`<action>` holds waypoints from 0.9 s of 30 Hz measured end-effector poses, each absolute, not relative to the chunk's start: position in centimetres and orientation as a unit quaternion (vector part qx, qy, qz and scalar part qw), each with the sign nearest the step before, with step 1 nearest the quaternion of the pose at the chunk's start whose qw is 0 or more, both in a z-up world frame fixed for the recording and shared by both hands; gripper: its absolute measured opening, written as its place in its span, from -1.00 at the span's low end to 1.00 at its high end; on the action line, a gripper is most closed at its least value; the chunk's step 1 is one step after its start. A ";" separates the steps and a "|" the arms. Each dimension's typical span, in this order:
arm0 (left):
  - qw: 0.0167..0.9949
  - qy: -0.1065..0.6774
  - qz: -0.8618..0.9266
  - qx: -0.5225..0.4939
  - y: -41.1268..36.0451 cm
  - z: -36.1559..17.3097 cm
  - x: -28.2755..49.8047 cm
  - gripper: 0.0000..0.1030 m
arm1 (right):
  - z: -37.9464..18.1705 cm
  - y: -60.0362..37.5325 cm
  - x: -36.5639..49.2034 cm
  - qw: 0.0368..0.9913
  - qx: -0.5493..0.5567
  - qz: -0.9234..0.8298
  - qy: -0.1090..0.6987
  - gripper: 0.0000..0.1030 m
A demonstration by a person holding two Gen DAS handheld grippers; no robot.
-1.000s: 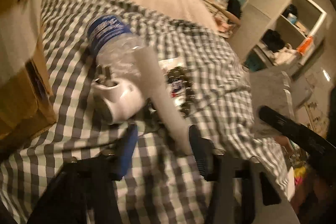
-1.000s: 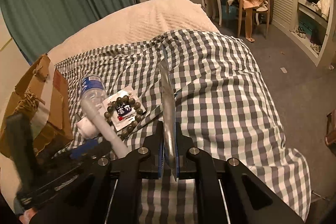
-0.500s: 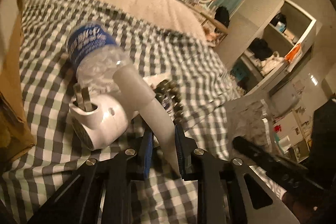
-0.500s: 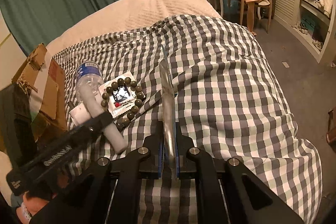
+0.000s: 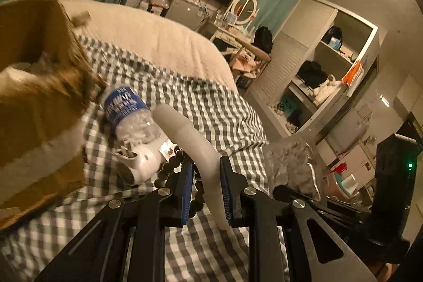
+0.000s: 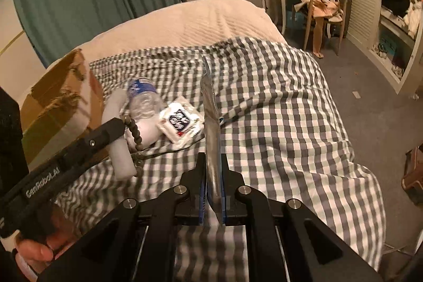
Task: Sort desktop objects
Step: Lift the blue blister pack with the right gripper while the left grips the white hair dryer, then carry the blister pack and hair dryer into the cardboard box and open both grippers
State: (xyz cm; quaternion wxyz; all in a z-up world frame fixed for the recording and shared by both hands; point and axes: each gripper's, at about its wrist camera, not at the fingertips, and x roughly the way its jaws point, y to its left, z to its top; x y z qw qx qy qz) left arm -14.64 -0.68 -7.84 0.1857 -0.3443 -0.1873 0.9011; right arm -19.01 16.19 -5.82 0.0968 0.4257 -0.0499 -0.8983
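Note:
My left gripper (image 5: 206, 167) is shut on a white tube (image 5: 190, 139) and holds it tilted above the checked bedspread (image 5: 216, 112). A dark bead bracelet (image 5: 171, 168) dangles from the tube and the fingers. From the right wrist view, the left gripper (image 6: 111, 131) carries the tube (image 6: 117, 139) with the bracelet (image 6: 133, 128) hanging beside it. My right gripper (image 6: 212, 160) is shut on a flat silvery packet (image 6: 211, 123), seen edge-on; in the left wrist view the packet (image 5: 290, 165) looks crinkled. A water bottle (image 5: 129, 115) lies beside a white rounded gadget (image 5: 140, 165).
An open cardboard box (image 6: 60, 102) stands on the bed's left side, close to the bottle (image 6: 144, 97). A small white packet with a dark label (image 6: 179, 120) lies by the bottle. A cream blanket (image 6: 198, 20) covers the far bed. Shelves and a dressing table stand at the right.
The left gripper went from open around the white tube to shut on it, then lifted it; the bracelet came up off the small packet. The right gripper stayed shut on the silvery packet.

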 end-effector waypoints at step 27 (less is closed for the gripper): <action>0.183 -0.143 0.858 -0.457 -5.5 -9.7 -9.9 -0.21 | 0.5 11.5 -11.2 0.121 0.389 -0.913 -0.034 -0.85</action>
